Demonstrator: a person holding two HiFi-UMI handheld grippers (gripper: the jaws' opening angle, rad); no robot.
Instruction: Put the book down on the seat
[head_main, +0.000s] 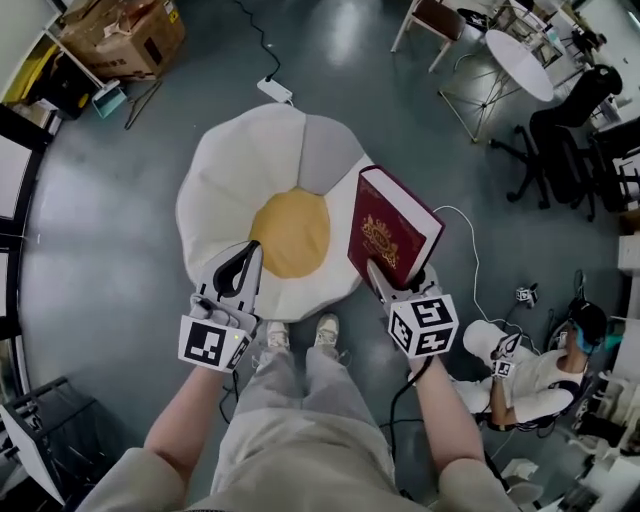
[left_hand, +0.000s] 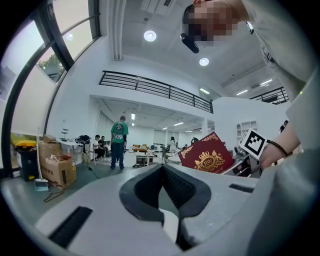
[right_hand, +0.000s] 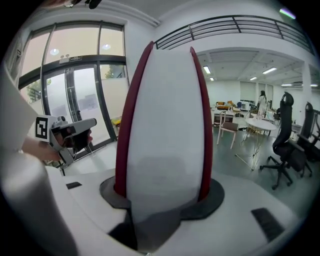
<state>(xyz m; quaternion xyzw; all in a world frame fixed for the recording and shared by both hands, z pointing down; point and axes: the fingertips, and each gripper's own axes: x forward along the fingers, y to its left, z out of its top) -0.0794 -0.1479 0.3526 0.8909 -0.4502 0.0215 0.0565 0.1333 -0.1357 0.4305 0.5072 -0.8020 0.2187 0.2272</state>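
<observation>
**Head view:** a big flower-shaped seat (head_main: 230, 190), white w/ a yellow middle, lies on the grey floor (head_main: 100, 280). The R gripper (head_main: 392, 283) holds a dark red book (head_main: 392, 232) standing up on end. The book is in the air over the seat's right edge, not on it yet. The L gripper (head_main: 246, 258) is over the seat's near-left edge w/ nothing in it.

**Left gripper view:** the L gripper's jaws are together, tips touching, nothing betw. them. The book (left_hand: 206, 156) shows off to the right, w/ a gold crown on its cover.

**Right gripper view:** the jaws are clamped on the book (right_hand: 165, 115), one on each red cover. The white page edge faces the camera. The L gripper (right_hand: 75, 131) is off to the left.
</observation>
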